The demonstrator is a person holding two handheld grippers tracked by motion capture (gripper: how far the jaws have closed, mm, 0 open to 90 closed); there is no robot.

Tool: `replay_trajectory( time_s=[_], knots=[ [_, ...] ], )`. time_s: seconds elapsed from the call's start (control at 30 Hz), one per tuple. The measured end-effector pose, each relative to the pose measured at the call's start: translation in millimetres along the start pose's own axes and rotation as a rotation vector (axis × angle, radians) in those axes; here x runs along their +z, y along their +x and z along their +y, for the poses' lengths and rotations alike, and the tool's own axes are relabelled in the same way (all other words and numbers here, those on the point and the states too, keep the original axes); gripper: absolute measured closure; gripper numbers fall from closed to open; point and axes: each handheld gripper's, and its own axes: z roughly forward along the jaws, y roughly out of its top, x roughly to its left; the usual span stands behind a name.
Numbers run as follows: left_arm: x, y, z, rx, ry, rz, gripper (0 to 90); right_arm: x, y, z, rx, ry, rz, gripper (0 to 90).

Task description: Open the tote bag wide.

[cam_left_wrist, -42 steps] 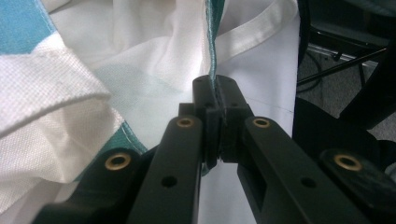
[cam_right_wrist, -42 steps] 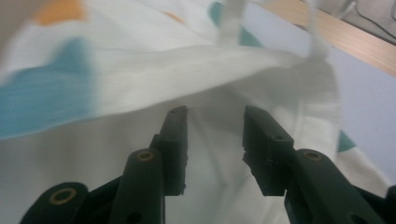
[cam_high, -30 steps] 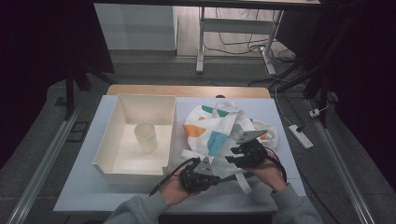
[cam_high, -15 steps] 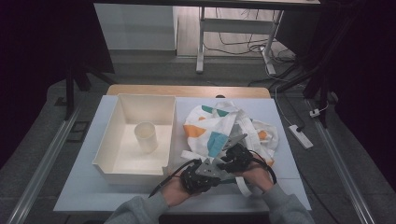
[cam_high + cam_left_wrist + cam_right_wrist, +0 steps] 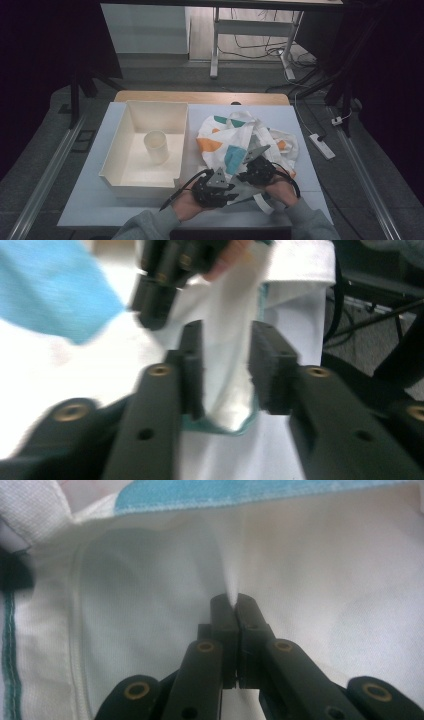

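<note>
A white cloth bag (image 5: 235, 135) with teal and orange patches lies crumpled on the table's right half. My left gripper (image 5: 227, 367) has just been opening. Its jaws stand apart around a white strip with a teal hem (image 5: 227, 405), and the pads are off it. In the high view the left gripper (image 5: 231, 192) sits at the cloth's near edge. My right gripper (image 5: 232, 602) has just been closing and is now shut, pinching a raised fold of the white cloth (image 5: 150, 595). The right gripper (image 5: 245, 177) is close beside the left one.
A cream bin (image 5: 116, 172) stands on the table's left half with a pale cup (image 5: 156, 146) upright inside. A power strip (image 5: 321, 146) and cables lie on the floor at the right. The table's near edge (image 5: 125, 220) is just below my hands.
The right hand has come down and nearer, closing in on the left gripper at the cloth's near edge. The left hand has stayed where it was.
</note>
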Motion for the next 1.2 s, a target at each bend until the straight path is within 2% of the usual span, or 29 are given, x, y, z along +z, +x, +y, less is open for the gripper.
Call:
replay_trajectory(
  time_s=[0.07, 0.2, 0.3, 0.5, 0.6, 0.73, 0.8, 0.9, 1.03, 1.1, 1.2],
  knots=[
    [-5.1, -1.8, 2.3, -0.007, -0.027, -0.011, 60.5, -5.7, -0.1, -4.3, 0.005, -0.008, 0.007, 88.5],
    [-15.6, -8.0, 8.4, 0.005, -0.070, -0.003, 54.8, -19.5, 1.3, -17.9, 0.001, 0.000, 0.013, 88.5],
    [-21.4, -10.2, 12.3, 0.006, -0.091, -0.006, 53.5, -30.3, 2.9, -34.6, 0.003, 0.000, 0.017, 88.5],
    [-24.0, -6.2, 14.1, -0.010, -0.094, 0.015, 51.5, -47.4, 1.4, -57.1, 0.001, 0.007, 0.027, 88.4],
    [-24.1, -4.4, 13.9, -0.014, -0.090, 0.025, 50.8, -47.6, -1.2, -58.8, 0.004, 0.007, 0.034, 88.2],
    [-27.0, -2.8, 13.3, -0.016, -0.099, 0.030, 50.3, -46.8, 2.6, -57.4, -0.015, 0.006, 0.010, 83.1],
    [-28.6, -1.7, 12.9, -0.021, -0.101, 0.033, 50.3, -50.8, 3.5, -57.1, -0.007, -0.022, 0.001, 77.4],
    [-30.4, -0.2, 12.3, -0.027, -0.104, 0.034, 50.0, -68.0, 5.9, -56.5, 0.038, -0.153, -0.027, 68.3],
    [-30.1, -1.2, 12.6, -0.023, -0.103, 0.039, 49.4, -87.5, 9.4, -54.1, 0.110, -0.265, -0.073, 62.5],
    [-30.3, -1.0, 12.6, -0.027, -0.102, 0.041, 49.1, -91.6, 11.8, -52.8, 0.139, -0.303, -0.070, 58.8],
    [-30.2, -1.0, 12.6, -0.030, -0.097, 0.042, 48.6, -89.1, 15.9, -48.4, 0.155, -0.308, -0.076, 53.1]
  ],
)
